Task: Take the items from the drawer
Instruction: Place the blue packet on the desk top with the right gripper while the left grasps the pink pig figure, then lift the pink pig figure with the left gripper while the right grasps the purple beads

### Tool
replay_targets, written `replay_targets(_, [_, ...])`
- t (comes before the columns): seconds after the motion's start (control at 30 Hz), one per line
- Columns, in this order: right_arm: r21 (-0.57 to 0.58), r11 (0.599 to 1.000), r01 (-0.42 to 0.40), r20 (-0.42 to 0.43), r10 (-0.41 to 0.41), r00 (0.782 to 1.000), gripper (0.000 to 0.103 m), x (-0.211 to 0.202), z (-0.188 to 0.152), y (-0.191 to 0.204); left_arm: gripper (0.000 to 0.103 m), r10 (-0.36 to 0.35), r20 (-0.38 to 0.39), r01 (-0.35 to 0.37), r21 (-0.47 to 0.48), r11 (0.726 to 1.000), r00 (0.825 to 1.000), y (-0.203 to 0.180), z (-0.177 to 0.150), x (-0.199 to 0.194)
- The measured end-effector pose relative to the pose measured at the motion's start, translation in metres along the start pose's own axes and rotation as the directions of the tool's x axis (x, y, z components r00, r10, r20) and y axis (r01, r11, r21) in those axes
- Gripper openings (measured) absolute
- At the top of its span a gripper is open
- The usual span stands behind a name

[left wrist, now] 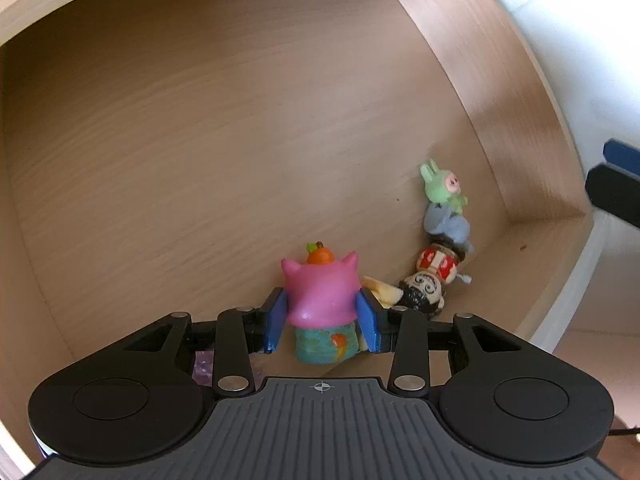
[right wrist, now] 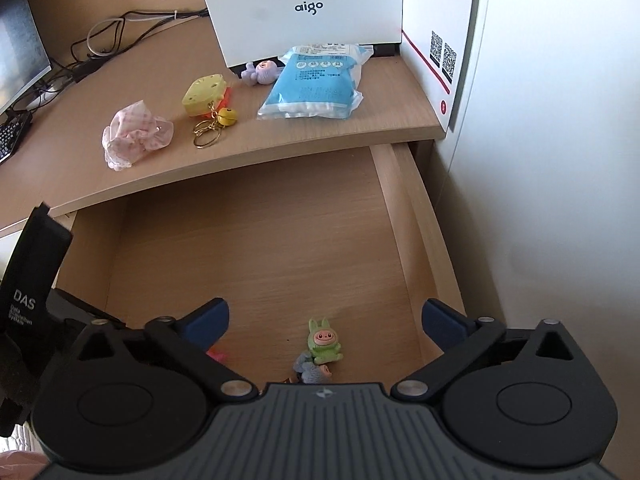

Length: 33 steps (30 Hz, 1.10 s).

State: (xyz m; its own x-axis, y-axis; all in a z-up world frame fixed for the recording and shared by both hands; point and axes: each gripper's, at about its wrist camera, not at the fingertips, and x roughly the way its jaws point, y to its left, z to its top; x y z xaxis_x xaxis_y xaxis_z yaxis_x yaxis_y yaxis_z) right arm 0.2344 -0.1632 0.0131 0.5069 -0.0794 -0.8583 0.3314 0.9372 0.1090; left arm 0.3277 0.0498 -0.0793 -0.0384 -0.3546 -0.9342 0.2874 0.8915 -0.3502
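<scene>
Looking down into the open drawer [left wrist: 240, 140], we've got the left gripper [left wrist: 322, 322] lowered right over a pink horned figurine [left wrist: 320, 292] with a little orange fruit on its head and a teal base. Its blue pads [left wrist: 276, 326] sit on either side of the toy, very close to its sides, but we can't tell whether they're actually squeezing it or just bracketing it (the gaps are too thin to judge from this angle).

Just right of it, a row of small toys runs along the drawer floor toward the side wall: a dark-haired round-faced figure [left wrist: 422, 292] with a red-and-white body, then a grey-blue plush [left wrist: 446, 228], then a green bunny-eared figure [left wrist: 440, 186] at the far end. Something pale yellow [left wrist: 384, 294] peeks out between the pink one and the round-faced one; can't make out what it is.

From the right wrist view, the right gripper [right wrist: 324, 316] hangs above the drawer with its jaws spread wide and nothing between them, the green bunny [right wrist: 324, 342] lying below.

Up on the desk [right wrist: 340, 132] we've got a blue packet [right wrist: 316, 82], a yellow cheese keychain [right wrist: 204, 94], a pink cloth [right wrist: 134, 136] and a small purple plush [right wrist: 262, 72].
</scene>
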Motion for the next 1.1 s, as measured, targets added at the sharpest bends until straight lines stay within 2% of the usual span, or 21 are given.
replay_targets(0.1, [0.0, 1.0, -0.003, -0.015, 0.003, 1.0, 0.103, 0.005, 0.001, 0.0, 0.043, 0.015, 0.01, -0.015, 0.003, 1.0, 1.0, -0.005, 0.004, 0.002])
replay_targets(0.17, [-0.004, 1.0, -0.006, -0.028, 0.006, 1.0, 0.103, 0.01, 0.002, 0.001, 0.051, 0.027, 0.001, -0.027, 0.015, 1.0, 1.0, -0.009, 0.007, 0.006])
replay_targets(0.23, [-0.016, 1.0, -0.007, -0.032, 0.006, 0.999, 0.103, 0.013, 0.002, 0.004, 0.054, 0.061, -0.026, -0.06, 0.033, 0.998, 0.998, -0.011, 0.008, 0.016])
replay_targets(0.37, [-0.053, 0.999, -0.012, -0.031, 0.01, 0.999, 0.103, 0.017, 0.007, 0.011, 0.052, 0.04, -0.015, -0.039, 0.028, 0.999, 0.999, -0.014, 0.007, 0.016])
replay_targets(0.53, [-0.086, 0.996, -0.014, -0.025, 0.012, 1.0, 0.103, 0.02, 0.015, 0.014, 0.049, -0.049, 0.075, 0.053, -0.054, 0.997, 0.996, -0.002, -0.001, -0.022])
replay_targets(0.63, [-0.102, 0.994, -0.029, -0.054, 0.023, 0.998, 0.103, 0.029, 0.018, 0.018, 0.049, -0.035, 0.189, 0.055, -0.104, 0.993, 0.981, 0.014, -0.011, -0.066])
replay_targets(0.73, [-0.083, 0.993, -0.083, -0.138, 0.071, 0.988, 0.103, 0.049, 0.02, 0.027, 0.049, 0.015, 0.295, 0.039, -0.176, 0.984, 0.955, 0.034, -0.024, -0.108])
replay_targets(0.83, [-0.058, 0.98, -0.189, -0.243, 0.17, 0.955, 0.103, 0.071, 0.022, 0.049, 0.049, 0.045, 0.38, 0.06, -0.261, 0.964, 0.924, 0.053, -0.036, -0.14])
replay_targets(0.93, [-0.088, 0.948, -0.307, -0.358, 0.258, 0.898, 0.102, 0.094, 0.019, 0.086, 0.049, 0.066, 0.448, 0.086, -0.312, 0.946, 0.891, 0.064, -0.05, -0.164])
replay_targets(0.97, [-0.1, 0.938, -0.332, -0.401, 0.267, 0.876, 0.1, 0.103, 0.016, 0.1, 0.049, 0.077, 0.464, 0.088, -0.323, 0.942, 0.882, 0.062, -0.055, -0.167])
replay_targets(1.03, [-0.131, 0.923, -0.362, -0.482, 0.26, 0.837, 0.089, 0.119, 0.009, 0.126, 0.049, 0.094, 0.488, 0.091, -0.341, 0.936, 0.868, 0.064, -0.061, -0.177])
replay_targets(1.1, [-0.174, 0.91, -0.376, -0.529, 0.236, 0.815, 0.088, 0.131, 0.003, 0.148, 0.049, 0.103, 0.498, 0.095, -0.356, 0.93, 0.861, 0.071, -0.063, -0.184])
